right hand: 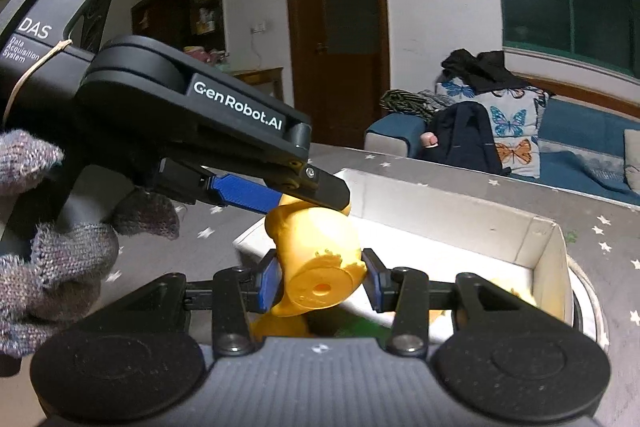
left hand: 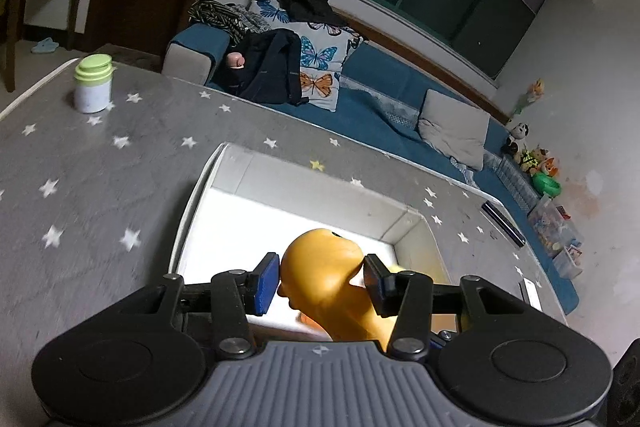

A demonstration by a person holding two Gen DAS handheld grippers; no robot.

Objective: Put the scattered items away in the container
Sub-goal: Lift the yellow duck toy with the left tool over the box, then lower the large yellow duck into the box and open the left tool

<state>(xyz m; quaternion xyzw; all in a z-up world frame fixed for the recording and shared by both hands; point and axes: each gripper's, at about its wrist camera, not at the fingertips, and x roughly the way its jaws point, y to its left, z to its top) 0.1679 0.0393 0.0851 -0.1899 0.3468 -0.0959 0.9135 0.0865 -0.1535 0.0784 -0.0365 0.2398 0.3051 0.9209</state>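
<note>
1. Looking into the white box (right hand: 544,239) on the grey star-patterned table (left hand: 100,163), we see its bright floor and some more yellow pieces (right hand: 516,293) low at its right side; we cannot tell what they are.
2. We see the yellow rubber toy (right hand: 320,255) held above the near part of the box, between both grippers.
3. We find the right gripper (right hand: 320,287) closed on the flat round base of the toy, with its blue pads touching both sides.
4. We find the left gripper (left hand: 320,283) around the smooth rounded upper part of the toy (left hand: 320,267). In the right wrist view its fingers (right hand: 248,193) lie on the top of the toy, so we read it as gripping.
5. A gloved hand (right hand: 52,243) holds the left gripper's handle.
6. The toy is orange-yellow and glossy, with a small hole in the middle of its base and little raised bumps along the base rim.
7. A small jar with a green lid (left hand: 93,83) stands at the far left of the table, well apart from the box.
</note>
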